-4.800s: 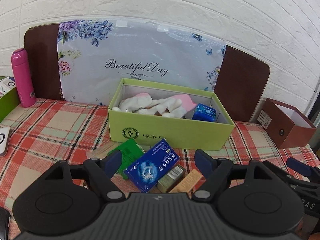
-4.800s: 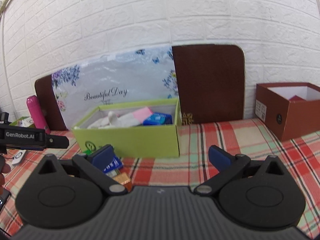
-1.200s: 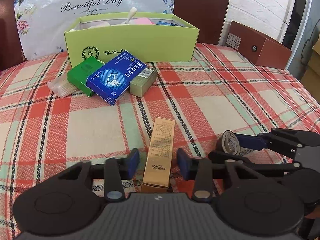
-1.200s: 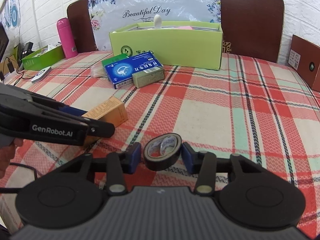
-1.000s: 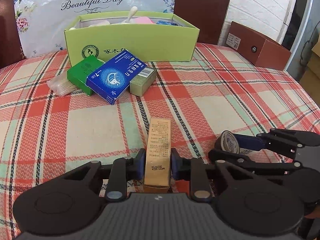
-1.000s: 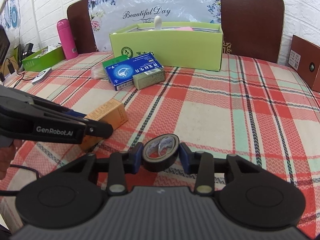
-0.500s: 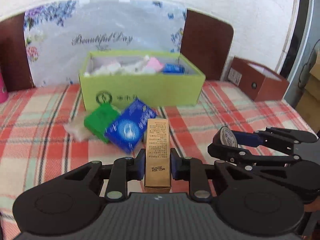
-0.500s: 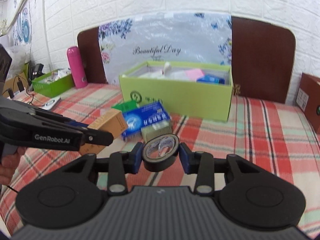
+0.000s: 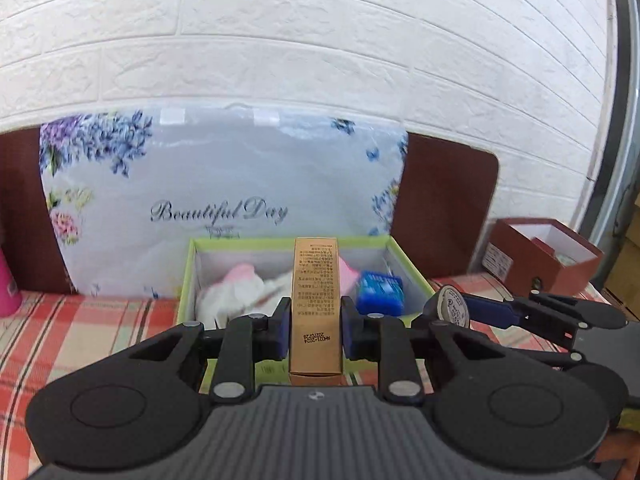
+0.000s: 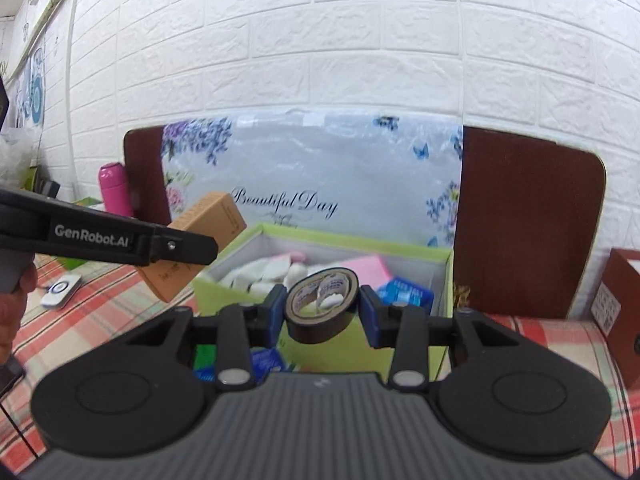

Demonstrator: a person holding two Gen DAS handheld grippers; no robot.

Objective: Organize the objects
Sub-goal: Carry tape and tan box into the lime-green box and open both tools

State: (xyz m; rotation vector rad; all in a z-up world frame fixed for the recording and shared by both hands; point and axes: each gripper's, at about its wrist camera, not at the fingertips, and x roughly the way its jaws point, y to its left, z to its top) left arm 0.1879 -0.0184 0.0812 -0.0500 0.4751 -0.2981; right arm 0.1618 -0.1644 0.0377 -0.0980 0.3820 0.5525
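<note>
Gold cardboard fills the middle of my left view: the slim gold carton (image 9: 316,304) sits clamped between the pads of my left claw (image 9: 315,330), narrow and firm on its long sides, its far end pointing to twelve o'clock. A second ago that carton lay flat on the checked worktop (image 9: 80,332) with my pads closing on it; now it is off the cloth and up in the air, and beyond its far end I see down into the green box (image 9: 412,276).

My right claw (image 10: 322,312) has made the same climb. It pinches the black tape roll (image 10: 322,306) across its width, the roll standing on edge with its hole toward the camera. A second ago the roll sat low over the cloth; now it hangs in front of the green box's near wall (image 10: 360,344), with the box's open top showing past it.

From the right view my left claw reaches in from nine o'clock, the gold carton tilted in it, near the box's left rim.

Inside the box I see white and pink soft things (image 9: 240,288) toward ten o'clock and a blue packet (image 9: 378,294) toward one o'clock.

Both pickups look done to me, so what remains is carrying each thing over the rim and letting go. I judge the clearest landing room to be in the middle, between the soft things and the packet.
</note>
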